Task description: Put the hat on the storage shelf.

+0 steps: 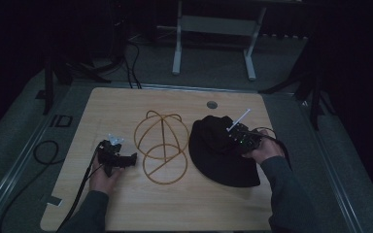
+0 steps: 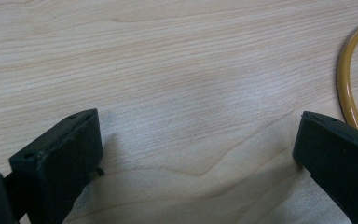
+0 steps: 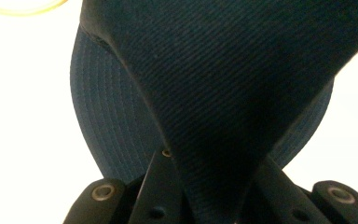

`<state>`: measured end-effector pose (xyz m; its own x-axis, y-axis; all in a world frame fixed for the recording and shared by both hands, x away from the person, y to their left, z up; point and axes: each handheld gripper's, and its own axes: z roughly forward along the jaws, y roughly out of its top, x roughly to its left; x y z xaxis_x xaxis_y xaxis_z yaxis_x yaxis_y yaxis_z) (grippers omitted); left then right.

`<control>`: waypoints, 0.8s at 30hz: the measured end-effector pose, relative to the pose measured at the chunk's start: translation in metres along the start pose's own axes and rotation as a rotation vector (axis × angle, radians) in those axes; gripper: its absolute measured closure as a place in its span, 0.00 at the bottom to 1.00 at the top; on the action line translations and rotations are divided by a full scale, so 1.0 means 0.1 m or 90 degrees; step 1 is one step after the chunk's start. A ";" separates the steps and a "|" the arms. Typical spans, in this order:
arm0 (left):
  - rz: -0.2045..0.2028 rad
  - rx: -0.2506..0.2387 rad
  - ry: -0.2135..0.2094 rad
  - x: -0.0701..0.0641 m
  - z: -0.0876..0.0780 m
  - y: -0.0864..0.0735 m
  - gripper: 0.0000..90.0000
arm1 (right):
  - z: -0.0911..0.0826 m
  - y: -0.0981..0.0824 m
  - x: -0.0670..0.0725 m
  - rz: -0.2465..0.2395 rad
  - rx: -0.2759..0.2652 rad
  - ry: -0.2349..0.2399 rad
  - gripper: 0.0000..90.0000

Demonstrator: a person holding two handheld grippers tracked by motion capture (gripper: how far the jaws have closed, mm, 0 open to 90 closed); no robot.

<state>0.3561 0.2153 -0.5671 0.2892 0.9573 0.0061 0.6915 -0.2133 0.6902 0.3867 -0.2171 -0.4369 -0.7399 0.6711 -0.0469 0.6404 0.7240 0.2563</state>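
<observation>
Dark bucket hat (image 1: 223, 153), lying on the table (image 1: 126, 208) directly ahead of the right gripper (image 1: 234, 134), has a crown fold pinched between that claw's jaws, presumably for lifting onto the yellow wire hat stand (image 1: 162, 145) just beyond the left gripper (image 1: 126, 159), jaws apart, empty.

We saw a light wooden table (image 1: 126, 208) with a small round grommet hole (image 1: 212, 104) near its far edge. Black cables (image 1: 43, 151) lay looped on the grey floor (image 1: 9, 145) to the table's left. Beyond the table stood a white metal frame (image 1: 213, 29) in the dimness.
</observation>
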 end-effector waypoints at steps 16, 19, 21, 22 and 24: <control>0.000 0.000 0.000 0.00 0.00 0.00 0.02 | -0.15 0.01 -0.02 -0.003 -0.016 -0.005 0.97; 0.000 0.000 0.000 0.00 0.00 0.00 0.02 | -0.17 0.02 -0.02 -0.012 -0.010 -0.005 0.97; 0.000 0.000 0.000 0.00 0.00 0.00 0.02 | -0.18 0.03 -0.02 -0.017 -0.005 -0.005 0.97; 0.000 0.000 0.000 0.00 0.00 0.00 0.02 | -0.19 0.03 -0.02 -0.021 -0.001 -0.008 0.97; 0.000 0.000 0.000 0.00 0.00 0.00 0.02 | -0.21 0.05 -0.01 -0.027 0.002 -0.010 0.97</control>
<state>0.3561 0.2153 -0.5670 0.2892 0.9572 0.0062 0.6919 -0.2135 0.6897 0.3860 -0.2178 -0.4154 -0.7626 0.6427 -0.0735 0.6095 0.7519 0.2511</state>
